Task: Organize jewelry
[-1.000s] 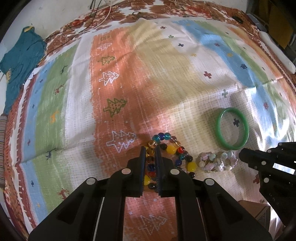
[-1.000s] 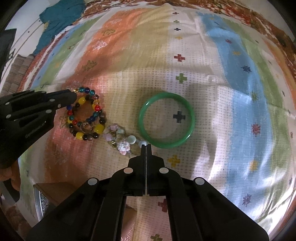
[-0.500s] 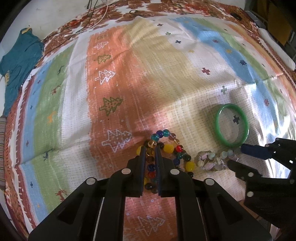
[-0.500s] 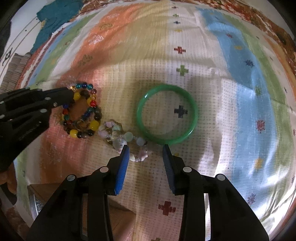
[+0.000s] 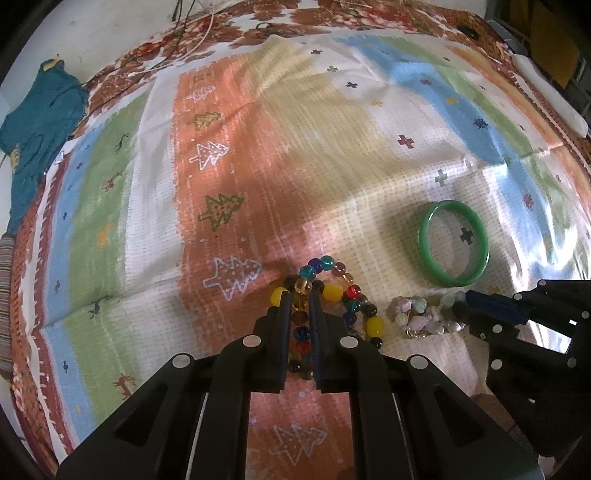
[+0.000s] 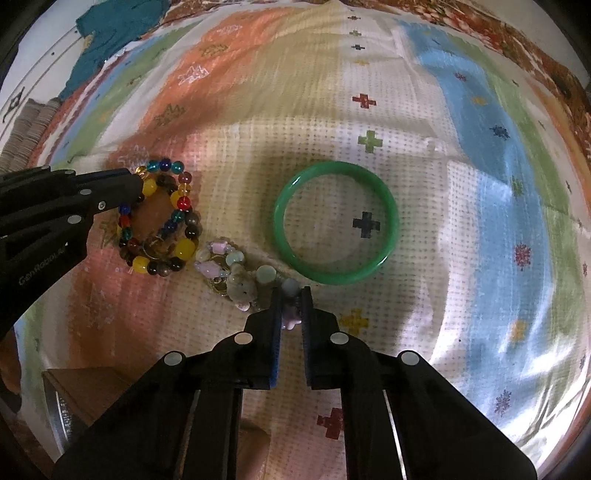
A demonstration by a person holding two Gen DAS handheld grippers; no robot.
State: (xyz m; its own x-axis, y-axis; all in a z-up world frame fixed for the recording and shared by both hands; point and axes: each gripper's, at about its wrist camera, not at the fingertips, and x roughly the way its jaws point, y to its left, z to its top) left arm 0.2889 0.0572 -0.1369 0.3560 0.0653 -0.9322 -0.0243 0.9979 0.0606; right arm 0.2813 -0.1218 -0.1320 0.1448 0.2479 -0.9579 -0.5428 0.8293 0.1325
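A multicoloured glass-bead bracelet (image 5: 332, 291) (image 6: 183, 249) lies on the striped cloth (image 5: 258, 166). My left gripper (image 5: 300, 295) (image 6: 129, 181) is shut on its left strand, with beads showing between the pads. To its right lies a pastel bead-and-charm bracelet (image 5: 417, 317) (image 6: 240, 284). My right gripper (image 6: 290, 291) (image 5: 465, 306) has its jaws closing on that bracelet's right end, and a pink bead sits pinched between the blue pads. A green bangle (image 5: 424, 236) (image 6: 340, 168) lies flat just beyond, untouched.
A teal garment (image 5: 37, 129) (image 6: 110, 33) lies at the far left edge of the cloth. Thin cables (image 5: 184, 37) run along the far edge. A brown box with a metal tin (image 6: 85, 387) sits below the near edge on the left.
The right gripper, shut a second ago, opened wide, dropped over the pastel bracelet's end and closed on it. The left gripper kept still on the bead bracelet.
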